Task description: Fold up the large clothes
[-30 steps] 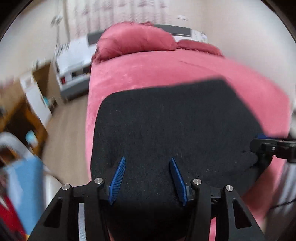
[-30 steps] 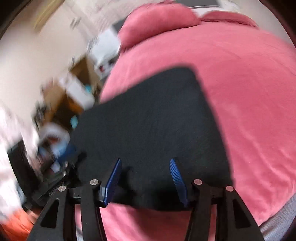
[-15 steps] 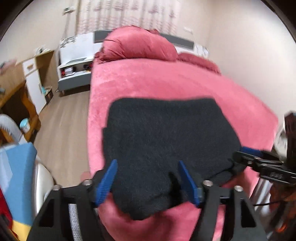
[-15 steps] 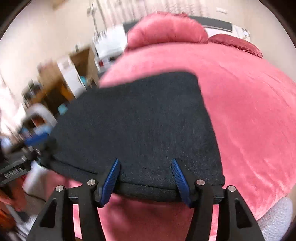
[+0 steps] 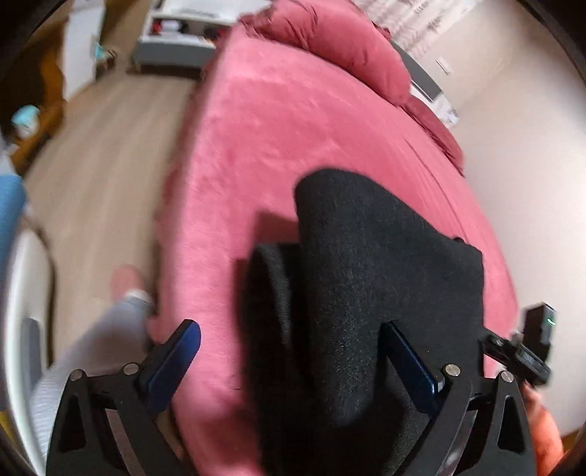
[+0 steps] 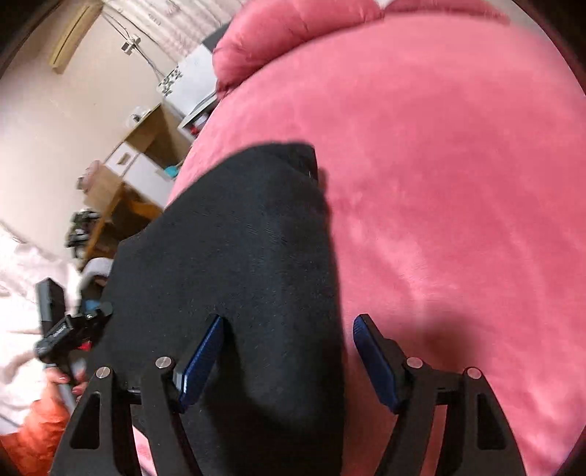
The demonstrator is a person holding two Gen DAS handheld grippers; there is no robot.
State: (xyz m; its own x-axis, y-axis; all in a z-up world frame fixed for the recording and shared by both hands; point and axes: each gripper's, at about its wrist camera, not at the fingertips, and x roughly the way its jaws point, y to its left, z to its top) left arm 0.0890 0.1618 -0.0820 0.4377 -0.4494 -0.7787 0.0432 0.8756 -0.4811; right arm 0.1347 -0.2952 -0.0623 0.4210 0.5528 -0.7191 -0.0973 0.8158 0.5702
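Observation:
A black fleecy garment lies on the pink bed, folded into a narrow, thick bundle near the bed's near edge. My left gripper hangs over its near end with jaws opening wide. Its left fingertip is over bare bedcover and the right one rests against the cloth, neither pressing. In the right wrist view the garment fills the lower left. My right gripper is also opening, one fingertip over the cloth, the other over the pink cover. Each gripper shows at the edge of the other's view.
Pink pillows lie at the head of the bed. A wooden floor runs along the bed's left side, with a white shelf unit and a wooden desk beyond. A person's grey trouser leg stands by the bed.
The garment, spread wide and flat before, now lies as a narrower, thicker bundle. Both grippers' jaws have spread apart and let go of the cloth edge. Both views have swung and tilted.

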